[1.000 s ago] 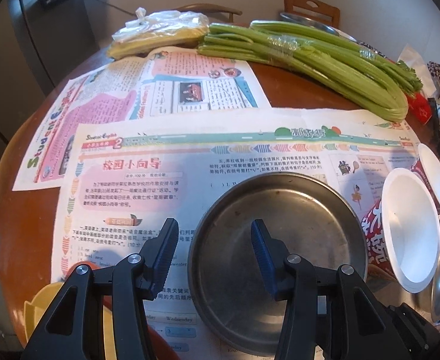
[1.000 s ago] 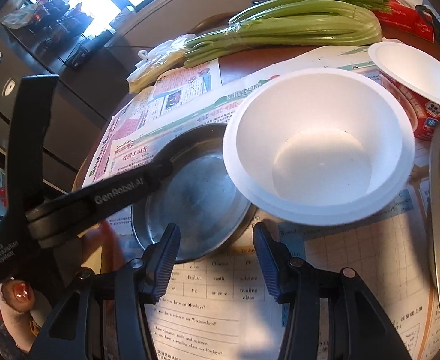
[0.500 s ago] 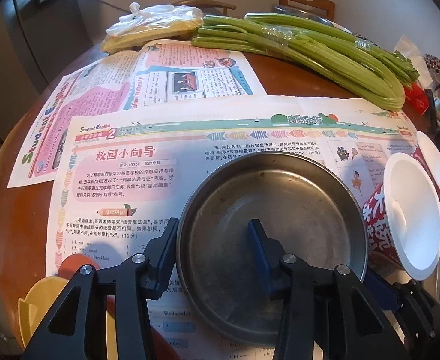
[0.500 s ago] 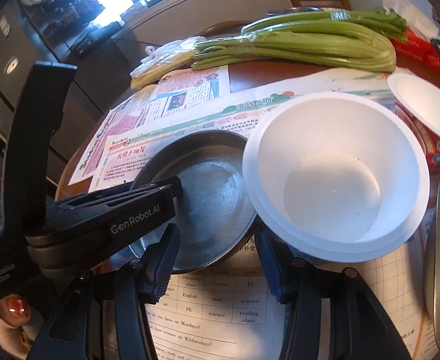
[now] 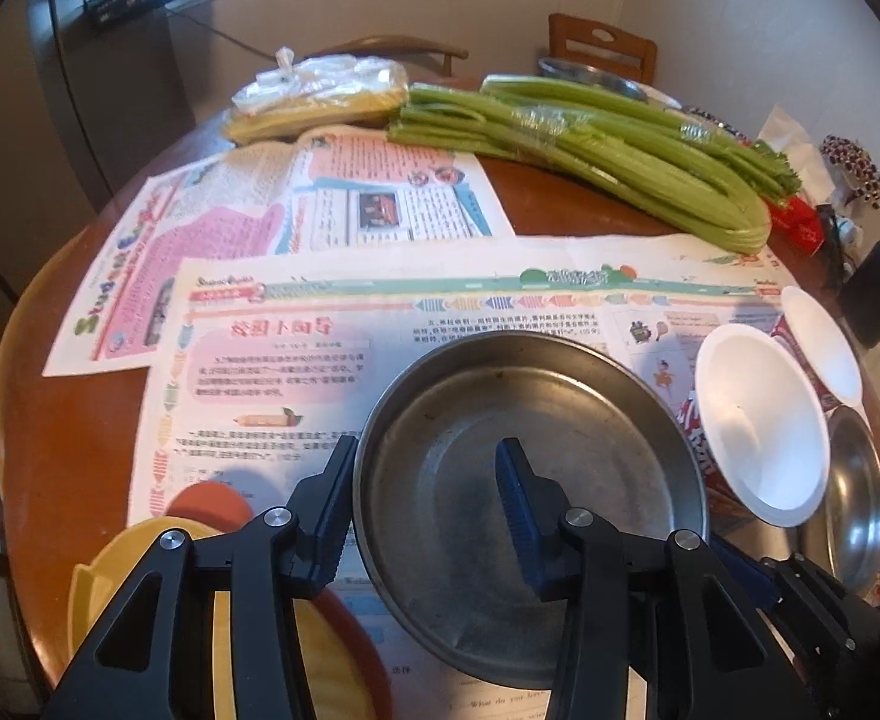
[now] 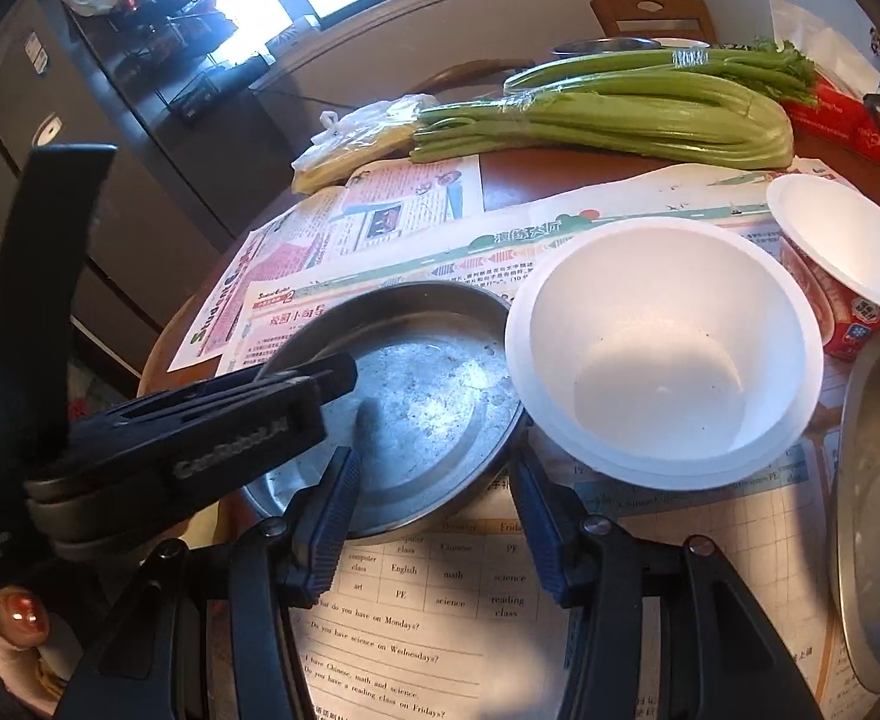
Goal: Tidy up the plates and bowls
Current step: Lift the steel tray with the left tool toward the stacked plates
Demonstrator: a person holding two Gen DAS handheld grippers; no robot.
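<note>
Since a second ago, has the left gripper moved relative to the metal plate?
Yes. The left gripper has advanced over the metal plate: its fingers now straddle the near-left rim, one outside, one over the plate's floor, against the unmoved newspaper.

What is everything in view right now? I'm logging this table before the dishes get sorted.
Metal plate: one, grey steel, on the newspaper, rim between the left gripper's fingers.
Second metal dish: one, steel, far right.
Paper bowls: two, white inside, red printed outside, right of the plate.
Newspapers: two sheets, pink and white, covering the table.
Celery: one bunch, green, far side.
Plastic bag: one, clear with yellow contents, beside the celery.
Yellow and orange dishes: near-left edge.
Left gripper: black, open.
Right gripper: black, open.
</note>
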